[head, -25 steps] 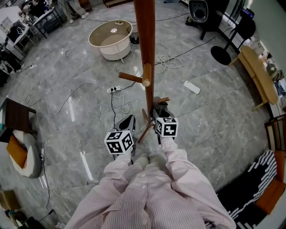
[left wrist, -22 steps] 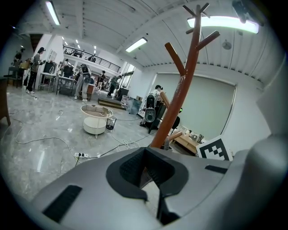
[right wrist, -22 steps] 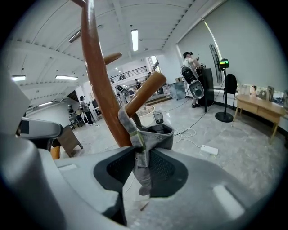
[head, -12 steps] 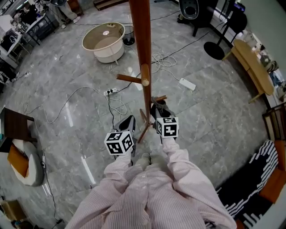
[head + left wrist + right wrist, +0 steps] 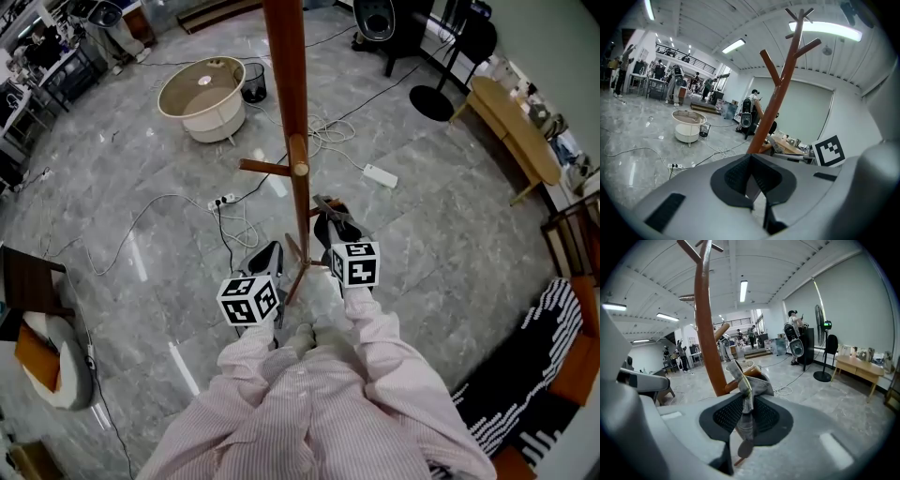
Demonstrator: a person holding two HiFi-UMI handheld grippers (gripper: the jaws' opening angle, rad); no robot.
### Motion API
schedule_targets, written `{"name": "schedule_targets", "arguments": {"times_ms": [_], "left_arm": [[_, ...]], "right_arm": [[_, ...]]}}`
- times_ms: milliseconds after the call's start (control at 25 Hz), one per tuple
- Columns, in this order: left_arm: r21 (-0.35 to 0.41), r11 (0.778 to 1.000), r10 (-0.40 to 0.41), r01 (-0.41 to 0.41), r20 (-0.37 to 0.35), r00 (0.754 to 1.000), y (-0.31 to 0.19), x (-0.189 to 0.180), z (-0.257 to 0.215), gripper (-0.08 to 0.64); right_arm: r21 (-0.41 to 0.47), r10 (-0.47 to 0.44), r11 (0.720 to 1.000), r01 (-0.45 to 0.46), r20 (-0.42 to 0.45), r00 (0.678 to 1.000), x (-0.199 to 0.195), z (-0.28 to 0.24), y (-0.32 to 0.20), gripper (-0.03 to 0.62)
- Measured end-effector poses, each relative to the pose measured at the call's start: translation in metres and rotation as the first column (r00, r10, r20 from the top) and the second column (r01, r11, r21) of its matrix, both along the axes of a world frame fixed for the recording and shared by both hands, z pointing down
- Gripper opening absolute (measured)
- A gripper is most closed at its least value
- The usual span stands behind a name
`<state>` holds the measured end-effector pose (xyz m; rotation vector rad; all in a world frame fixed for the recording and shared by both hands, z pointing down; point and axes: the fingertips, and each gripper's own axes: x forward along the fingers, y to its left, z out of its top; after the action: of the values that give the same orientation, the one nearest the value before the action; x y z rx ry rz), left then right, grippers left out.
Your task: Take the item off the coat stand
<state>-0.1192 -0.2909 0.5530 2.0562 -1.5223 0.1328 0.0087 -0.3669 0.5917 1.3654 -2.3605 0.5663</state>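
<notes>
A grey marble floor (image 5: 450, 244) strewn with cables fills the head view. A cream round tub (image 5: 202, 89) stands on it at the upper left and a wooden bench (image 5: 511, 122) at the upper right. The brown wooden coat stand (image 5: 286, 94) rises from the middle of the floor towards the camera. Two arms in pink striped sleeves (image 5: 309, 403) reach forward to it, one on each side of its foot. The left hand-held gripper (image 5: 266, 255) points at the floor just left of the stand. The right hand-held gripper (image 5: 337, 231) is at a short low peg on the stand's right side, where a grey cloth item (image 5: 328, 208) hangs.

In the left gripper view, the left hand-held gripper (image 5: 750, 157) has its dark pads meeting at the tips, with nothing between them. The coat stand (image 5: 780, 89) leans up behind it, and the round tub (image 5: 688, 126) sits further back on the floor.

In the right gripper view, the right hand-held gripper (image 5: 745, 401) has just been closing its jaws, and they now pinch the grey cloth item (image 5: 752, 385) between the pads. The cloth's upper part is draped over the end of the brown peg (image 5: 731, 384), close beside the stand's pole (image 5: 707, 324). A standing fan (image 5: 820, 343) is near the far wall.
</notes>
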Motion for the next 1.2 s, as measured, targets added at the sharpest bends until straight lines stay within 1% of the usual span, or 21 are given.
{"name": "schedule_targets", "arguments": {"times_ms": [240, 720, 1040, 1200], "left_arm": [[0.021, 0.999, 0.037, -0.037, -0.002, 0.999, -0.002, 0.007, -0.009, 0.002], [0.045, 0.994, 0.104, -0.104, 0.002, 0.995, 0.0, 0.012, -0.017, 0.002], [0.053, 0.99, 0.132, -0.132, 0.009, 0.991, 0.003, 0.014, -0.019, 0.002], [0.065, 0.988, 0.139, -0.14, 0.013, 0.99, 0.005, 0.019, -0.021, 0.0]], "right_arm": [[0.019, 0.06, 0.998, -0.06, 0.026, 0.998, 0.02, -0.014, -0.003, 0.063], [0.014, 0.187, 0.982, -0.188, 0.07, 0.98, 0.055, -0.019, -0.007, 0.063], [-0.021, 0.22, 0.975, -0.219, 0.101, 0.97, 0.068, -0.01, 0.01, 0.063], [-0.035, 0.217, 0.976, -0.215, 0.131, 0.967, 0.075, -0.005, 0.023, 0.063]]}}
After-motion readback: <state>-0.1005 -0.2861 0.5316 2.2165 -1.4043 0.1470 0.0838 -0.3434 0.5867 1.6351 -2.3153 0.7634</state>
